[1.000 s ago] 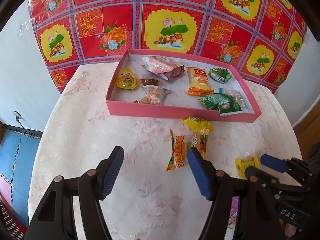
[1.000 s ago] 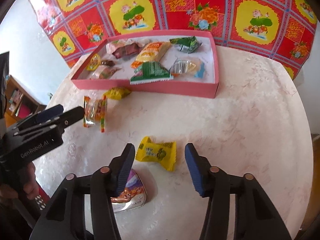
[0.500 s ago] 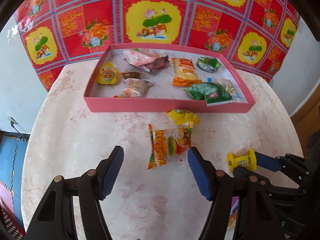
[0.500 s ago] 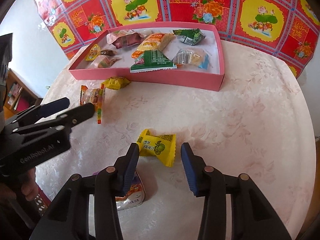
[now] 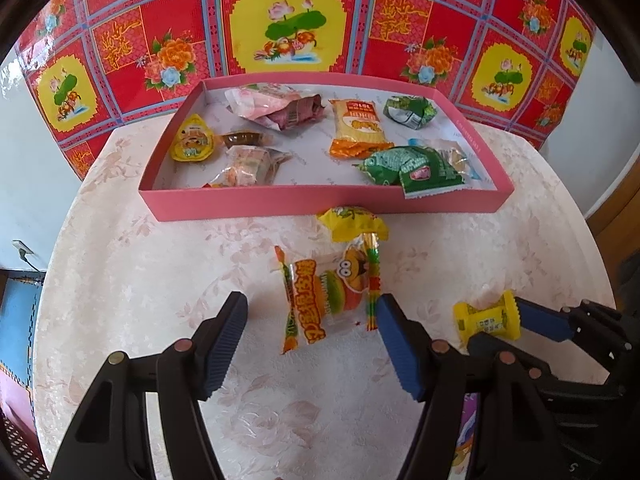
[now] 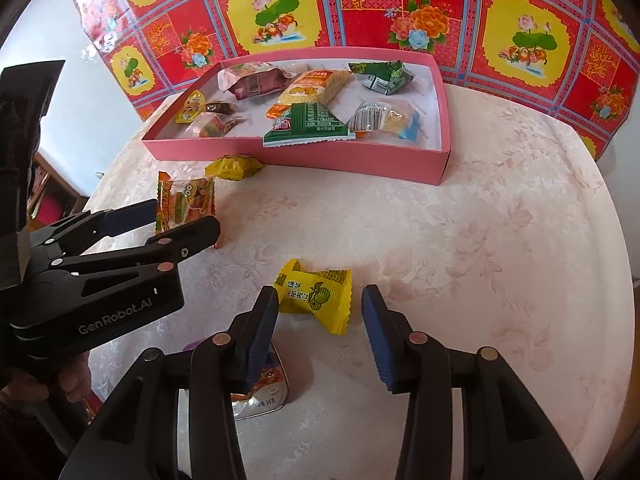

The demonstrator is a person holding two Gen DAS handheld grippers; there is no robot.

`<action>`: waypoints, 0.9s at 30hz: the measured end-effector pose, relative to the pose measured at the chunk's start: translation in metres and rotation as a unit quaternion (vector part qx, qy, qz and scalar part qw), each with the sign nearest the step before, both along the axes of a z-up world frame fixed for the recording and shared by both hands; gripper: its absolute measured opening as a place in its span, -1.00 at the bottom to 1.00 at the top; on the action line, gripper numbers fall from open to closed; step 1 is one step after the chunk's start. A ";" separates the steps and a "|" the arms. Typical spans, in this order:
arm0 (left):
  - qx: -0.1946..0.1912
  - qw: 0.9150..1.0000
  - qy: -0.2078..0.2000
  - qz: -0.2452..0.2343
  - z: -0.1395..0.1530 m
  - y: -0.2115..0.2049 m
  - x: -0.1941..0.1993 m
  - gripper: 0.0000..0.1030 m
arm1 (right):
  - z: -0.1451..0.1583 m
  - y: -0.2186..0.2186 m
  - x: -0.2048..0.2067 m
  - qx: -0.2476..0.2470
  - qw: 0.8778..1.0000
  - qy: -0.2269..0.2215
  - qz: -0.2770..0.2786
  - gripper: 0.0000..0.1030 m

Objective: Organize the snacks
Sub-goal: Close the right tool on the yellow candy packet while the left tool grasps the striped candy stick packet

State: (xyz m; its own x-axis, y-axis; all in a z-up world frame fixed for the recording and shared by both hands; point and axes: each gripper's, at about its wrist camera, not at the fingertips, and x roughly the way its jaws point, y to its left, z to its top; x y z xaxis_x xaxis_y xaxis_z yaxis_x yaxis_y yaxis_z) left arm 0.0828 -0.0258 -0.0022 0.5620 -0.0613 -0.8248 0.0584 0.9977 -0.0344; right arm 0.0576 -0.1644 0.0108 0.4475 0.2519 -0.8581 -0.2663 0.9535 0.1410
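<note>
While most of the snacks already lie inside the pink tray (image 5: 320, 202) at the far edge of the round table (image 6: 500, 240), four are left outside it, so the sorting looks well past halfway but not finished. In the tray sit a yellow jelly cup (image 5: 192, 143), a pink-and-brown packet (image 5: 276, 106), an orange biscuit pack (image 5: 357, 128), a crumpled green wrapper (image 5: 409, 111), a green triangular packet (image 5: 416, 168) and a few smaller pieces.

Just outside the tray's near wall rests a small yellow pouch (image 5: 352, 224), almost touching it. Nearer the table's middle lies the burger gummy packet (image 5: 330, 294), and the left gripper (image 5: 310, 340) stands spread around it, one pad at the packet's right edge, the other well clear of its left edge; nothing is pinched yet.

Toward the near edge, the yellow candy (image 6: 316, 294) lies between the fingers of the right gripper (image 6: 320, 334). Its jaws are part open: the left pad is at the wrapper's corner, the right pad just apart from it, so I judge no grip is made. A foil-lidded cup (image 6: 260, 396) lies partly hidden under that gripper's left finger.

What remains, by my reckoning, is carrying these four pieces into the tray.
</note>
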 end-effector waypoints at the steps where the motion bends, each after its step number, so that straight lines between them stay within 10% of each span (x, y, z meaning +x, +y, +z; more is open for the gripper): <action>1: -0.003 1.000 0.000 -0.001 0.000 0.000 0.000 0.36 | 0.000 0.000 0.000 -0.001 1.000 -0.001 0.000 -0.12; 27: 0.018 1.000 -0.018 -0.006 -0.005 -0.005 0.000 0.17 | 0.000 0.005 -0.001 -0.023 1.000 -0.011 0.004 -0.11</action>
